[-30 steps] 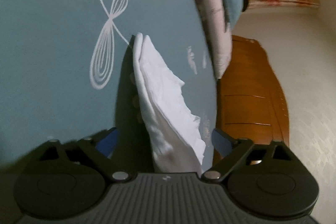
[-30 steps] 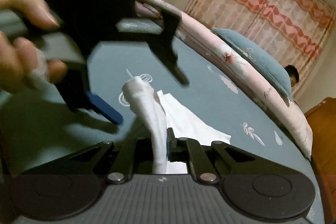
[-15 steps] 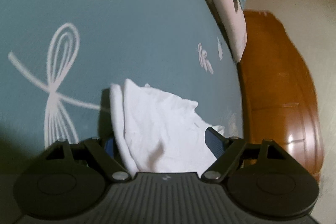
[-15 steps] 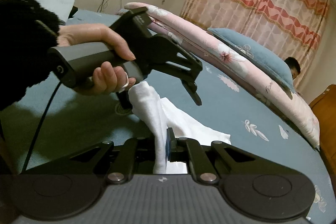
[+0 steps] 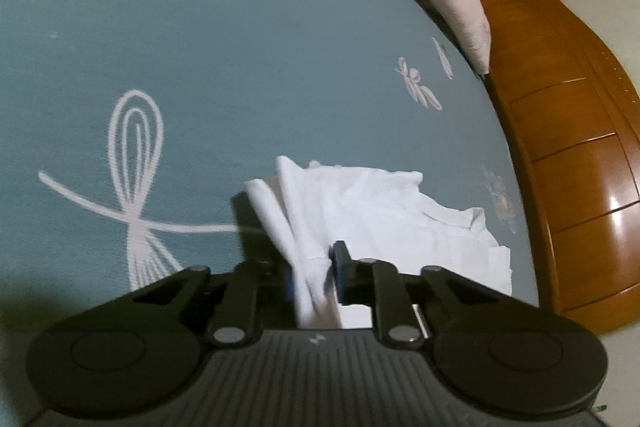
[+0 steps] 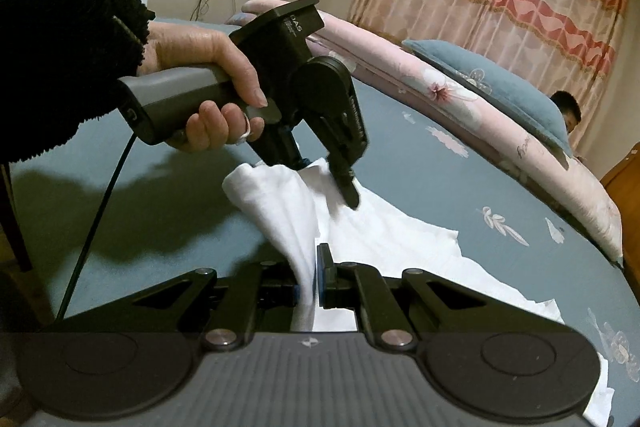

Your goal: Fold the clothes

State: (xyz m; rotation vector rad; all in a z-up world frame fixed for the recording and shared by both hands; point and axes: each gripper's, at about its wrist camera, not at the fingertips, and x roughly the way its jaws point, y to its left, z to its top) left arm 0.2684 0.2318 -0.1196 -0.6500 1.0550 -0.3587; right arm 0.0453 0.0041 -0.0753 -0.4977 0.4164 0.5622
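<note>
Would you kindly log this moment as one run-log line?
left hand-held gripper: jaws just closed on white garment | right hand-held gripper: shut on garment | bed: garment bunched, partly lifted

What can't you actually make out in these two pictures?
- Left wrist view: the white garment's near end, hidden behind the gripper body.
- Right wrist view: the garment's type; it is bunched.
- Right wrist view: the seated person, mostly behind the blue pillow.

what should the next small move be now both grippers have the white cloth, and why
Probably lift both ends together and draw them apart. The left gripper has just closed on the bunched edge of the white cloth, the right gripper is clamped on it too, and the rest lies crumpled on the bed.
</note>
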